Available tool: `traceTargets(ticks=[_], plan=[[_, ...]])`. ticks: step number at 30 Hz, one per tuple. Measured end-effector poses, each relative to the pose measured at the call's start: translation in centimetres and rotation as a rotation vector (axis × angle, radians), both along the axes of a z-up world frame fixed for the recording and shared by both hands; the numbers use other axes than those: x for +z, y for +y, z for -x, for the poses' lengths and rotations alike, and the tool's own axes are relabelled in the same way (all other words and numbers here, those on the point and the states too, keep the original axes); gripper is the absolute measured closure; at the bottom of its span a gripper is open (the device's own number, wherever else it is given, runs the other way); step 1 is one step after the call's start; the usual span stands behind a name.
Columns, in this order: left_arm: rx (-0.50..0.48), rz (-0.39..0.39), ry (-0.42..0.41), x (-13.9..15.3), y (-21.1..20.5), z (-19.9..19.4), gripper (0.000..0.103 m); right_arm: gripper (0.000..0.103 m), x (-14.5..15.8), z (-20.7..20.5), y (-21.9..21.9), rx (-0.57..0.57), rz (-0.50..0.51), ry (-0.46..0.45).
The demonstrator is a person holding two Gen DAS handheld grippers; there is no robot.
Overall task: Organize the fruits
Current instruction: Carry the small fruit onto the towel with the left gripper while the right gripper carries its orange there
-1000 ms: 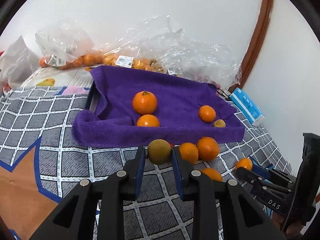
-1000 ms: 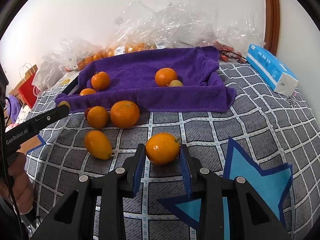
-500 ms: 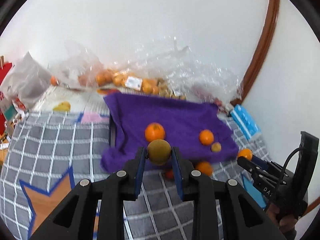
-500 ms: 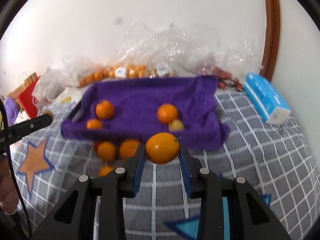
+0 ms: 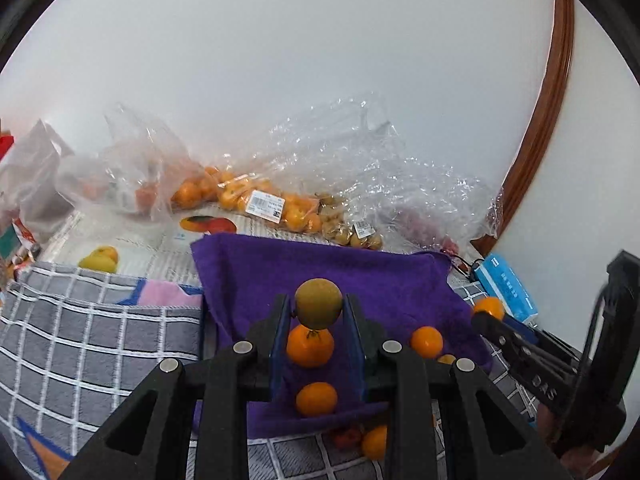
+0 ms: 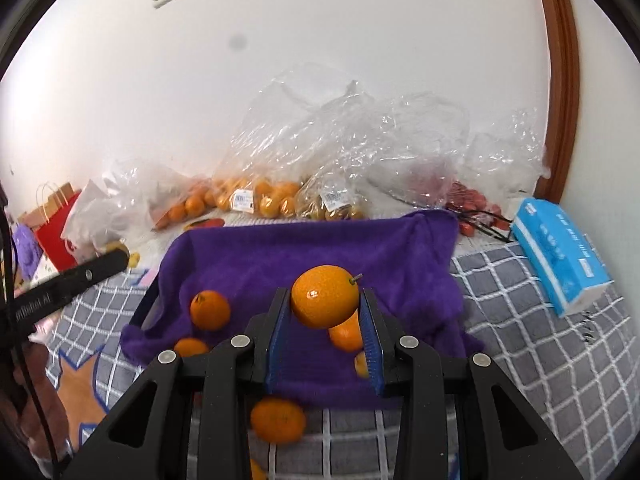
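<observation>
My left gripper (image 5: 318, 310) is shut on a brownish-green round fruit (image 5: 319, 303) and holds it in the air above the purple towel-lined tray (image 5: 392, 280). My right gripper (image 6: 325, 306) is shut on an orange (image 6: 325, 296) with a short stem, also lifted above the purple tray (image 6: 280, 256). On the towel lie several oranges, such as one (image 5: 310, 345) under my left fingers and one (image 6: 209, 309) at the left. The right gripper with its orange shows at the right of the left wrist view (image 5: 488, 310).
Loose oranges (image 6: 278, 420) lie on the grey checked cloth (image 6: 540, 360) in front of the tray. Clear plastic bags of fruit (image 5: 256, 200) line the wall behind. A blue tissue pack (image 6: 560, 256) lies at the right. A red paper bag (image 6: 54, 216) stands far left.
Both grippers have risen from the cloth and moved forward over the tray, each carrying its fruit. The view of the tray has dropped lower in both frames.
</observation>
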State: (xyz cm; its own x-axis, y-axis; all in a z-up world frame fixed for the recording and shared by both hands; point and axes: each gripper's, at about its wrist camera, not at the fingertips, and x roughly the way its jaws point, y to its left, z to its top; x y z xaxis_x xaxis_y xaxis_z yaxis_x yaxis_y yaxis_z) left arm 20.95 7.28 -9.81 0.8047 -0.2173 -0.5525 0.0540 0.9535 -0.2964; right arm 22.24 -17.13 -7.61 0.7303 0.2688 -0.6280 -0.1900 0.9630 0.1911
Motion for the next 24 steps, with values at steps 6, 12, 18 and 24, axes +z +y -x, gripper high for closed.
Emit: traceTargets(ticks=[6,12,18,24], plan=[[0.012,-0.103,-0.025,-2.4,-0.9,-0.6,0.077,0.069,-2.8,-2.0,-0.4,-0.017,-0.017,0.016],[0.002,-0.053,0.010,-4.3,-0.7,-1.8,0.077,0.069,-4.3,-2.0,-0.6,-0.026,0.047,0.024],[-0.009,-0.073,0.009,-5.0,-1.3,-2.1,0.077,0.069,-5.0,-2.4,-1.1,-0.027,0.038,0.043],[0.010,-0.052,0.017,-5.2,-0.9,-2.2,0.077,0.069,-5.9,-2.9,-0.9,-0.032,0.047,0.065]])
